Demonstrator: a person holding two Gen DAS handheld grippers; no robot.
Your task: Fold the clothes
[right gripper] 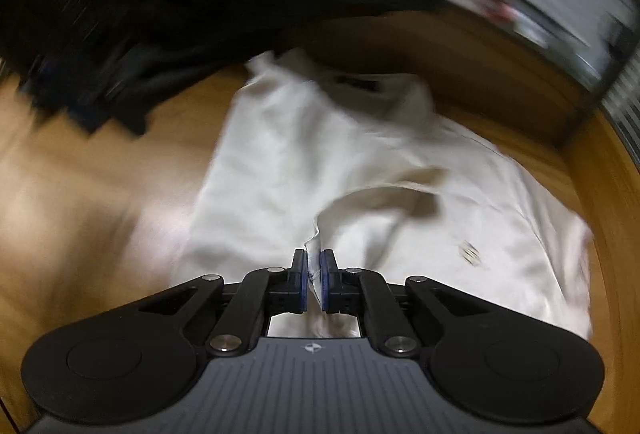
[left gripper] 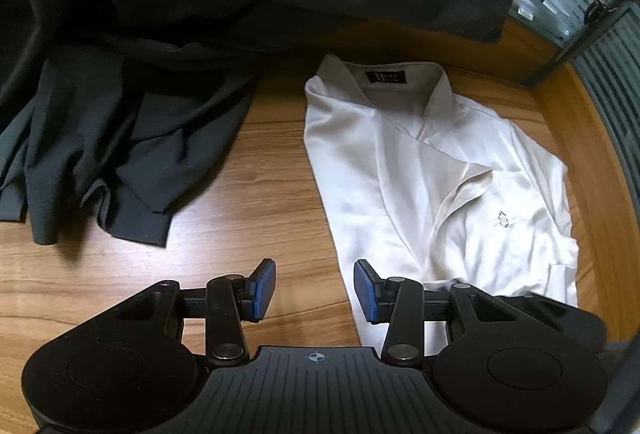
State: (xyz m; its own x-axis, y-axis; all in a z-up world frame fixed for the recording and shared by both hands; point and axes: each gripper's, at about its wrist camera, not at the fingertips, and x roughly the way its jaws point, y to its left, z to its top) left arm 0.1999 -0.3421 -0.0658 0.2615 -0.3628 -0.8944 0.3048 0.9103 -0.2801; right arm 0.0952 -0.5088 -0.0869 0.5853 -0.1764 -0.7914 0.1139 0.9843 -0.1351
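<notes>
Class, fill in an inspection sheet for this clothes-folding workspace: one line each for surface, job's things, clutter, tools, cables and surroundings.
Surface: wooden table, wood-grain top, bare between the two garments.
Job's things: white shirt lying collar away from the camera, dark label inside the collar, small emblem on the chest; dark garment crumpled to its left, apart from it.
Clutter: nothing seen.
Tools: left tool open, nothing between its pads, over the shirt's left edge; right tool shut on a fold of the white shirt.
Cables: nothing seen.
Surroundings: dark-framed ribbed panels beyond the table's far right edge; the right wrist view is blurred.
</notes>
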